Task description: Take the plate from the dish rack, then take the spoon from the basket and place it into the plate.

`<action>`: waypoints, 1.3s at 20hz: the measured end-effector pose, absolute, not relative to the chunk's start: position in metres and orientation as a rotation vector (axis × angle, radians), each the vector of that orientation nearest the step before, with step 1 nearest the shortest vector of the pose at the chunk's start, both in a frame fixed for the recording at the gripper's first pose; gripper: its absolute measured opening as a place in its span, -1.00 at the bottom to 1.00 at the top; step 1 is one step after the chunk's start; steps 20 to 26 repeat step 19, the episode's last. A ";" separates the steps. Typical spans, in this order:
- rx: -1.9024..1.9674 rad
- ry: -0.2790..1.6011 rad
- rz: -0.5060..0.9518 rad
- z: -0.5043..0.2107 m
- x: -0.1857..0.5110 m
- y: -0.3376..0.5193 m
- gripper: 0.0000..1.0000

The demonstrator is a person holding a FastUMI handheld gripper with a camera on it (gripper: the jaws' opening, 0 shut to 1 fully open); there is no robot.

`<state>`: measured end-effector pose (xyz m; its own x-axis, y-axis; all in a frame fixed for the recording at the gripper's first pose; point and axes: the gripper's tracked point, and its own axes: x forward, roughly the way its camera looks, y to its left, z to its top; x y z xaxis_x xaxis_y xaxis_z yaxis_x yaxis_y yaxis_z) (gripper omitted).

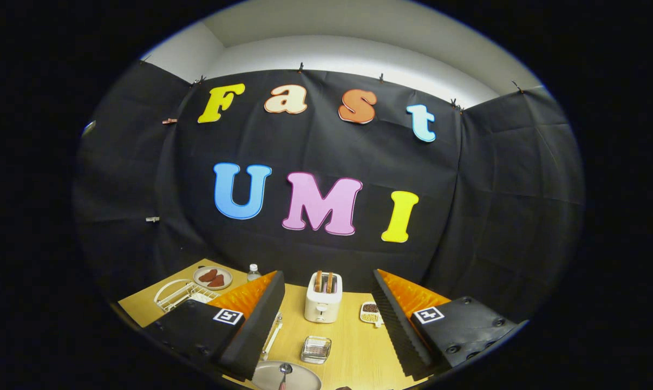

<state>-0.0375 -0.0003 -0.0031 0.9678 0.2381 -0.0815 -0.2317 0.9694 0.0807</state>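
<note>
Plate [288,377] sits on the bench [353,346] between the fingers with the spoon [283,374] already in it; white dish rack [183,294] far left, toaster [323,299] beyond holds two slices. Gripper [326,325] spread wide, holding and touching nothing.

Partly hidden or cut off:
- Dish rack [176,293]: near side behind the gripper's left finger [253,319]; contents unclear.
- Plate [286,376]: near rim cropped (a spoon [283,374] lies in it, handle end cut off).
- Small divided dish [370,313]: contents too small to tell.
- Bottle [254,271]: lower part behind the left finger.
- Gripper [326,330]: spread wide, finger bases cropped.
</note>
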 end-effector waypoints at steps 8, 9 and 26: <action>0.111 0.060 0.233 0.009 -0.033 -0.008 0.96; 0.114 0.060 0.234 0.009 -0.031 -0.009 0.95; 0.109 0.089 0.255 -0.003 -0.014 -0.020 0.96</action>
